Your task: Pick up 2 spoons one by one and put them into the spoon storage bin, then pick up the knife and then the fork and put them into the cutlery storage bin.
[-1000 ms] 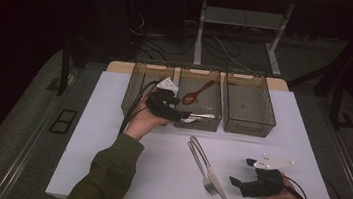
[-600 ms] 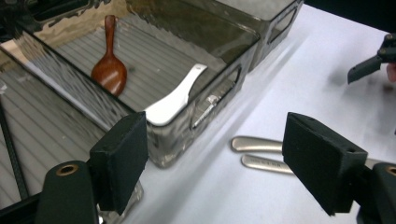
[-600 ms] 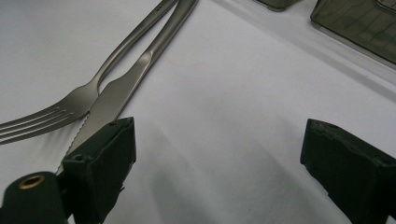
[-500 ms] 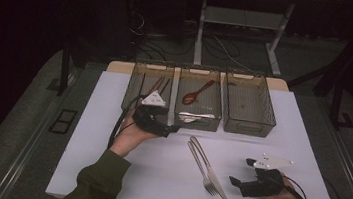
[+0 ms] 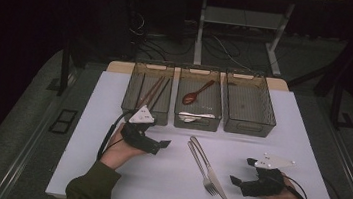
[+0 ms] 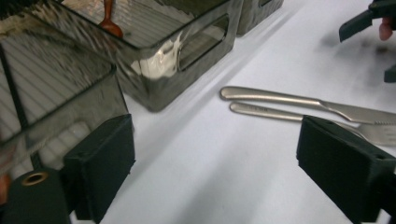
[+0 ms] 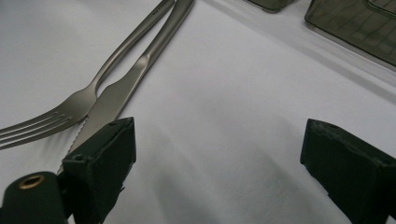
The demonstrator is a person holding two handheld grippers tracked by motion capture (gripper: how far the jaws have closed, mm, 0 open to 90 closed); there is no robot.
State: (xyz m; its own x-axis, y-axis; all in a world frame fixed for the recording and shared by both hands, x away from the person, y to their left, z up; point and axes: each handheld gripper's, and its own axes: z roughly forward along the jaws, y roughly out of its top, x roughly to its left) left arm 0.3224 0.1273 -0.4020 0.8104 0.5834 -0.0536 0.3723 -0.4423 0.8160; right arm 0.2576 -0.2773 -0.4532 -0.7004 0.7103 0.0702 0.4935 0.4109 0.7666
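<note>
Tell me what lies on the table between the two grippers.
In the high view, a fork and a knife lie side by side on the white table between the left gripper and right gripper.

Brushed matt metal knife [image 5: 212, 174] and fork [image 5: 202, 165], smoky glossy plastic bins [image 5: 249, 104], smooth white tabletop [image 5: 165, 179].

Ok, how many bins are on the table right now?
3, in a row at the table's far edge: the left bin with chopsticks, the middle bin with two spoons, and the right bin, seemingly empty.
</note>
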